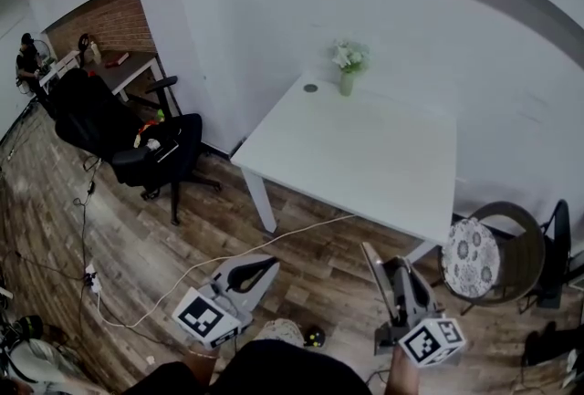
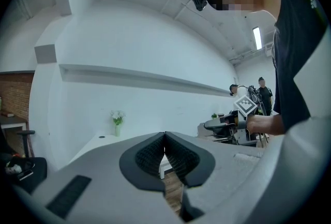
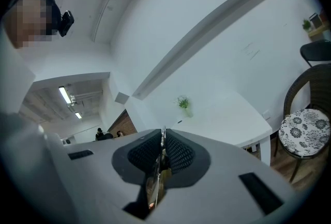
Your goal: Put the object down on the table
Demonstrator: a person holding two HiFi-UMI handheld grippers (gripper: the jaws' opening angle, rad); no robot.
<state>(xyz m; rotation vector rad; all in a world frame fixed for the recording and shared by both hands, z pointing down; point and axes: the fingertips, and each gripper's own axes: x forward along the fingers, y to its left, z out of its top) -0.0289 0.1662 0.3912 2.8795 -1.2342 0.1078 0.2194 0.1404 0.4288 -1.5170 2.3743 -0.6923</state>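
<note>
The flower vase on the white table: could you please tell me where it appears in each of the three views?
Head view: flower vase in the upper middle of the picture.
Left gripper view: flower vase left of centre, small.
Right gripper view: flower vase just right of centre.
Shared landmark: the white table it stands on.

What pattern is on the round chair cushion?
The cushion is white with dark floral rosettes; the right gripper view shows it best.

Small vase of white flowers (image 1: 348,65) upright by the white wall (image 1: 411,10), a dark disc (image 1: 310,88) just beside it. Black office chair (image 1: 137,142) off left, floral-cushioned chair (image 1: 472,256) right, white cable (image 1: 301,227) snaking across the wood floor (image 1: 55,229).
</note>
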